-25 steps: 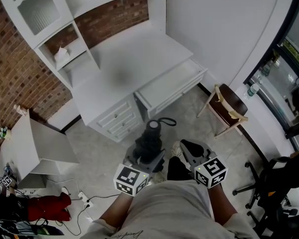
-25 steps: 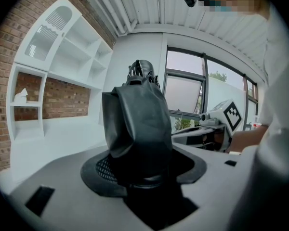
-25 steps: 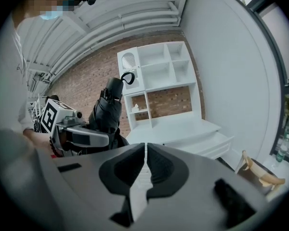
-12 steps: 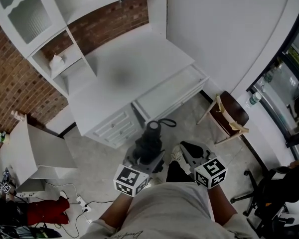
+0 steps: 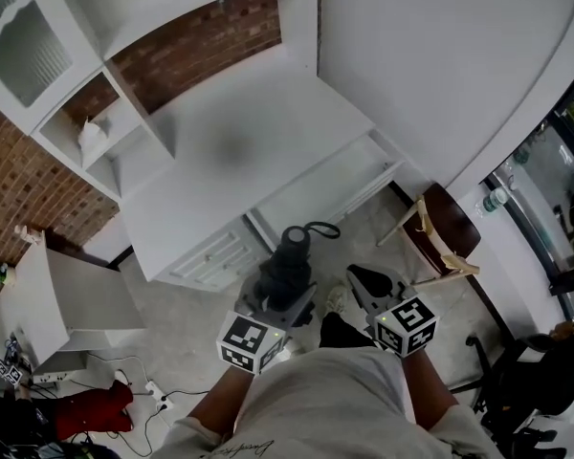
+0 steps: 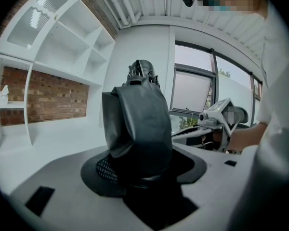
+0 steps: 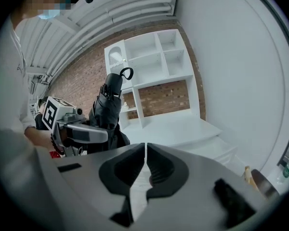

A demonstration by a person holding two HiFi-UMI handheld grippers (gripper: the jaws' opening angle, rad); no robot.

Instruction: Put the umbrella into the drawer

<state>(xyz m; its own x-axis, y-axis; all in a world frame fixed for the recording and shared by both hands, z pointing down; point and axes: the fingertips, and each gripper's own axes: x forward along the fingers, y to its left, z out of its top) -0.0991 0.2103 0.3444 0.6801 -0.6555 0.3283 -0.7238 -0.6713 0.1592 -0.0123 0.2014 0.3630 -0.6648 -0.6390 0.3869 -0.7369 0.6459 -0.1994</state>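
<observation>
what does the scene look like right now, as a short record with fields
left tool: closed on the umbrella
umbrella: black, folded, sticking out ahead of the tool, not yet in the drawer
right tool: jaws together, empty
drawer: pulled out from the white desk, nothing seen inside
chair: on the floor, right of the drawer in the head view

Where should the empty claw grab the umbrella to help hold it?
Probably the umbrella by its thick folded middle, just beyond the left claw, coming from its right side. That part sticks out bare, and the right claw, shut and empty, sits beside it.
</observation>
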